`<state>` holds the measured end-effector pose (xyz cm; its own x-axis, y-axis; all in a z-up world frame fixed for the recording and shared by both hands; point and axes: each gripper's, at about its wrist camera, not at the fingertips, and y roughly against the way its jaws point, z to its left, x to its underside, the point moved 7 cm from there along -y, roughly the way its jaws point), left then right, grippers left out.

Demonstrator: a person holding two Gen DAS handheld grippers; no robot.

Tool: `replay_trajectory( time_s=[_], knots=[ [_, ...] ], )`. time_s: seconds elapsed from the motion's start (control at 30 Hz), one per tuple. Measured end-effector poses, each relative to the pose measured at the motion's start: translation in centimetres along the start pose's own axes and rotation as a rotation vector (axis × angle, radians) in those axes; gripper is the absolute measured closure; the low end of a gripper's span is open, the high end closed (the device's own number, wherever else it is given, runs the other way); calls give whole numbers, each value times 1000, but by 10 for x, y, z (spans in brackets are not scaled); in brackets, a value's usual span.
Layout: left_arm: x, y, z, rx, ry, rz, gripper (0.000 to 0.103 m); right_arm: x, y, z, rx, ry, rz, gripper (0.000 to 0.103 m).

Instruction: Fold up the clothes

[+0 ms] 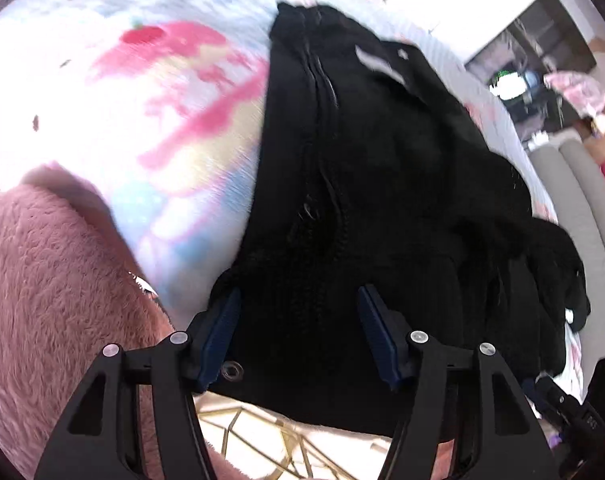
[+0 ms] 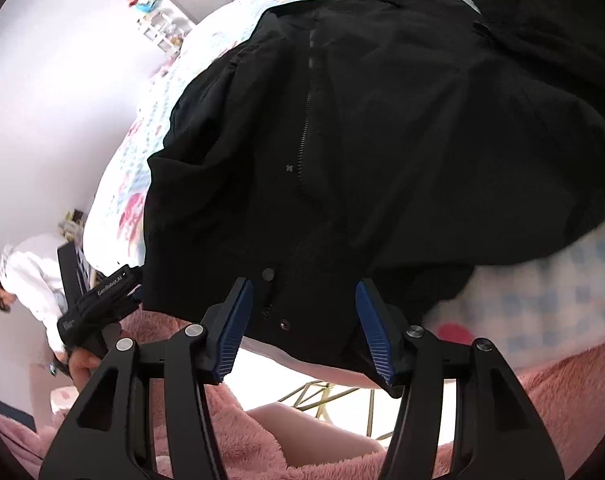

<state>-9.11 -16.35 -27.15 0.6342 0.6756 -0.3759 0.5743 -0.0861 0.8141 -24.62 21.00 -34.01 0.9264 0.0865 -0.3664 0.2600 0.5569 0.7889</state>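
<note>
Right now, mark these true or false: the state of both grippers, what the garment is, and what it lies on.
1. The left gripper is open. True: its pads stand apart over the jacket, pressing on nothing.
2. The right gripper is clamped on a sleeve. False: its jaws stand apart, and the jacket hem lies beyond them unpinched.
3. The garment is a white shirt. False: it is a black jacket with a zipper down its front.
4. The jacket lies on a printed bedspread. True: the pink and blue print shows beside it.
5. Pink fluffy fabric shows near the grippers. True.
6. The jacket is already folded into a neat square. False: it lies spread and rumpled.
</note>
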Motion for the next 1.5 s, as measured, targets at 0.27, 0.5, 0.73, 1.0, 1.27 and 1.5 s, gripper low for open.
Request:
replay_trajectory(
  time_s=[0.27,0.5,0.73,1.0,1.27,1.5],
  knots=[
    [13,-9,-16,110,-26,35,82,12,-3,-26,1,-110,-11,47],
    [-9,54,-36,78,-151,-103,95,14,-1,-26,6,-110,-21,49],
    [-44,114,-41,57,-177,-215,95,14,-16,-25,-8,-101,-25,48],
    [-58,84,-36,42,-195,-118,80,13,1,-33,-42,-92,-44,48],
    [-28,16,7,-70,4,56,37,7,24,-45,-23,-132,-111,42],
    [-31,-15,20,-119,-16,43,29,8,19,-40,-2,-114,-76,42]
  ],
)
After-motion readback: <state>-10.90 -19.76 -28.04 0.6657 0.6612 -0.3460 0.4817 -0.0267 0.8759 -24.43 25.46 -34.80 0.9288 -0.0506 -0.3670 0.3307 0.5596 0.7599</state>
